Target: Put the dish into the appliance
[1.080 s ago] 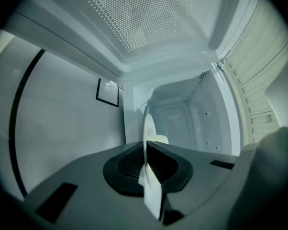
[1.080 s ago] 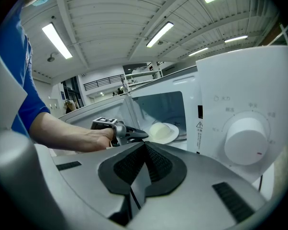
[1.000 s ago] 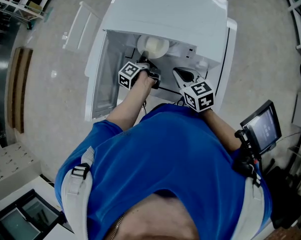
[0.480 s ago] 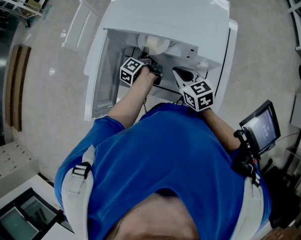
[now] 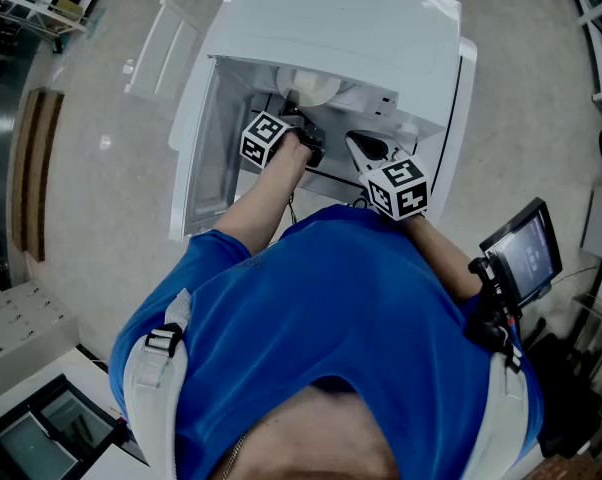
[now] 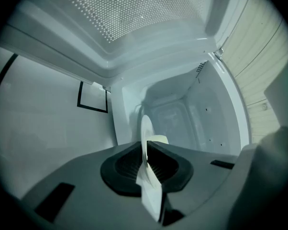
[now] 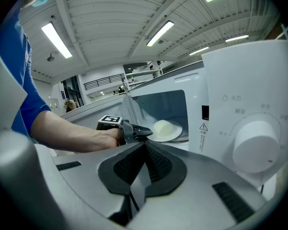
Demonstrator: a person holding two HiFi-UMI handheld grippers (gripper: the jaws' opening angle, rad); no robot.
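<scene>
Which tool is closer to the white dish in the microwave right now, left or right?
Left. The left tool grips the dish by its rim inside the microwave; the right tool sits shut outside, nearer the control dial.

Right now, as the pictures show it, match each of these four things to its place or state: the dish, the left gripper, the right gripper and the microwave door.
Things:
1. dish
2. left gripper
3. right gripper
4. door

Places or states:
A. swung open
B. shut on nothing, outside the microwave
C. white, inside the microwave
D. shut on the dish's rim

Pairs: 1-C; 2-D; 3-B; 4-A
</scene>
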